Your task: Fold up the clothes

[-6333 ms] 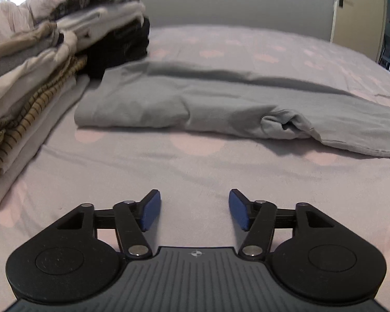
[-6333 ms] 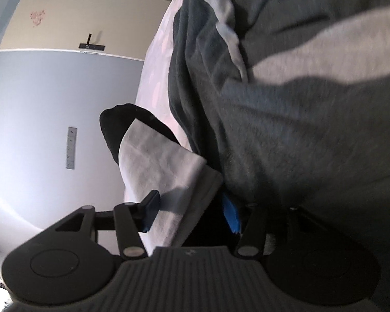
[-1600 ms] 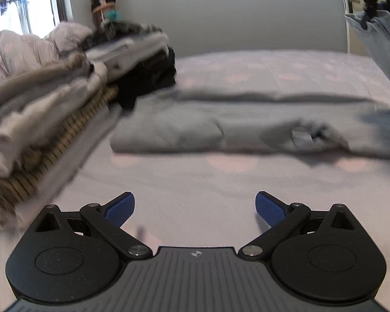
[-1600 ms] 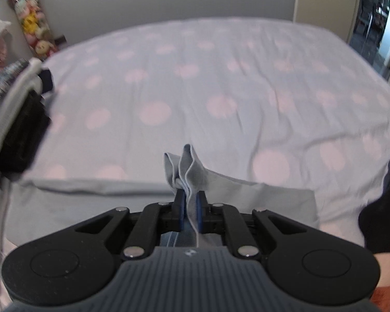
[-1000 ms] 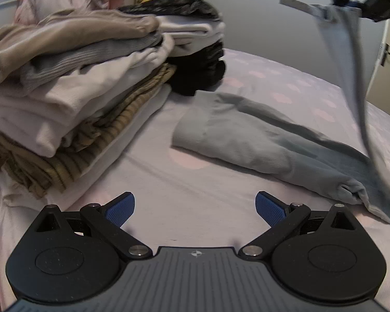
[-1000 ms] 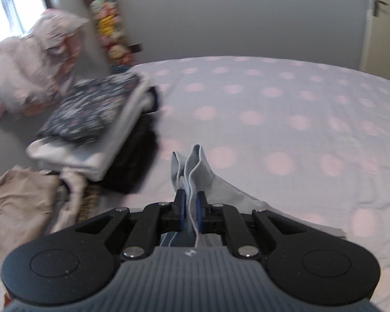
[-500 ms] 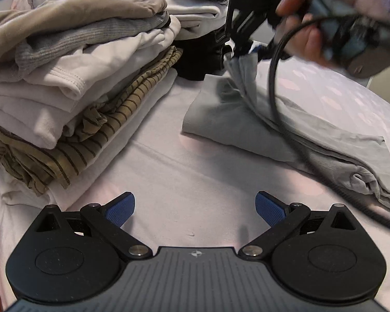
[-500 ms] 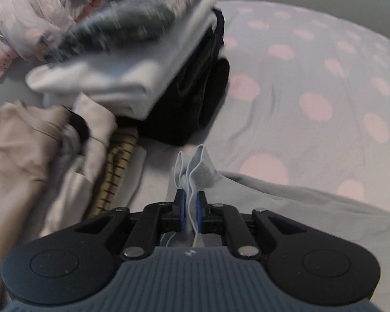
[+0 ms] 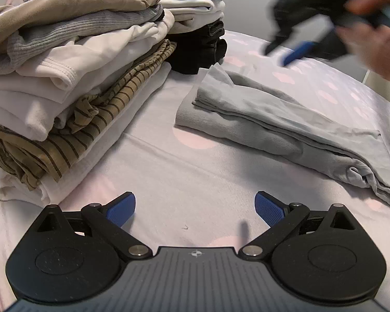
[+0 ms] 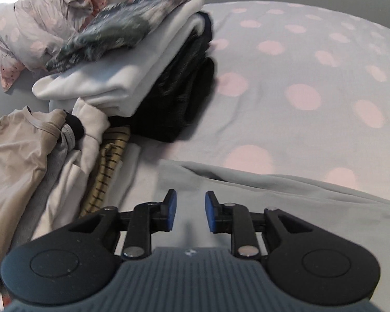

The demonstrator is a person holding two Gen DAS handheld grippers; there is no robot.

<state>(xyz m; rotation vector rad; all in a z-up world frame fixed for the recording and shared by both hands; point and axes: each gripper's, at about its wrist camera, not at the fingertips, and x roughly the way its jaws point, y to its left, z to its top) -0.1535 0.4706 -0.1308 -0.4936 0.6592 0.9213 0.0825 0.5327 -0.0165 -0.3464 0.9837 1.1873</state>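
Motion-blurred at 2 o'clock in the left wrist view: right gripper [image 9: 296, 49], raised above the bed, blue pads parted, gripping nothing. Cut off at the right edge: folded pale grey knit garment [image 9: 280, 127], lying on the pink-dotted bedsheet [image 9: 195, 182] at 1 o'clock. Low over the sheet: left gripper [image 9: 195, 208], jaws wide, empty. At 10 o'clock: 2 stacks of folded clothes [image 9: 72, 72].

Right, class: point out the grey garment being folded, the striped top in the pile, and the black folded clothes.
grey garment [image 9: 267, 119], left wrist view, on its folded upper layer.
striped top [image 9: 111, 98], left wrist view, on its bunched edge.
black folded clothes [image 9: 202, 49], left wrist view, on the stack's front.
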